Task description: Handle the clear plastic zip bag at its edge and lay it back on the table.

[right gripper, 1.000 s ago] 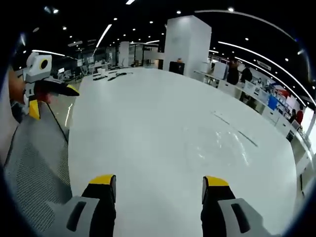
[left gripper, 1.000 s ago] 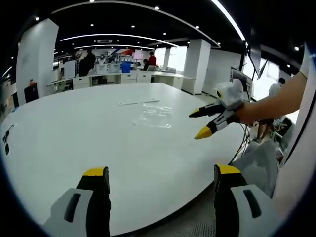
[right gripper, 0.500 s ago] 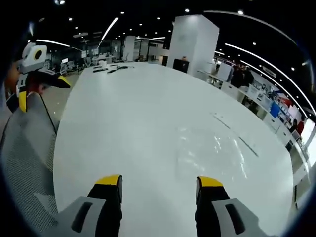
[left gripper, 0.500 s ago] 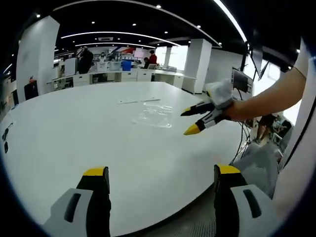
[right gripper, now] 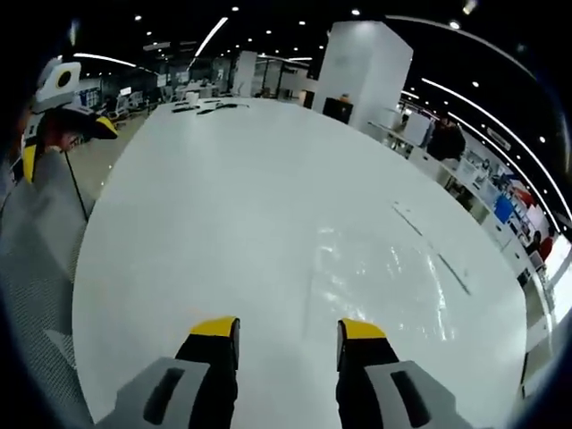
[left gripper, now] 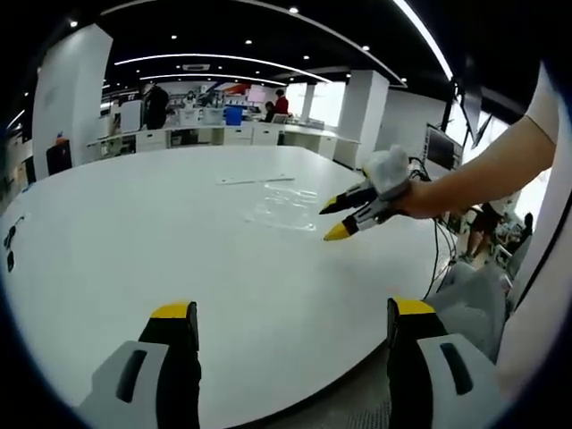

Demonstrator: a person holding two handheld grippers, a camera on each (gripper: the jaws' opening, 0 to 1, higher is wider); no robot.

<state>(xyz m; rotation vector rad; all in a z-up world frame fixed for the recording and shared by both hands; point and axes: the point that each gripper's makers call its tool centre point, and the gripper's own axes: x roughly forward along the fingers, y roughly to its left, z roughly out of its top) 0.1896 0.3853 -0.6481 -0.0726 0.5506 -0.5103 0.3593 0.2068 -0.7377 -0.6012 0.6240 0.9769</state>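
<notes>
- White tabletop (left gripper: 134, 241) is carrying the clear zip bag (right gripper: 384, 277), lying flat mid-surface.
- Right claw (right gripper: 288, 335), unclenched and empty, is nearing the bag's edge; next comes pinching it.
- Left claw (left gripper: 282, 313) is hanging released.

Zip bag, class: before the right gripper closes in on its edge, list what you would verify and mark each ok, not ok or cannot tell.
1. Clear zip bag lies flat on the white table: ok.
2. Right gripper jaws apart, nothing held: ok.
3. Right gripper at the bag's near edge: cannot tell, it looks just short.
4. Left gripper open, away from the bag: ok.
5. Thin strips beyond the bag, out of the way: ok.
</notes>
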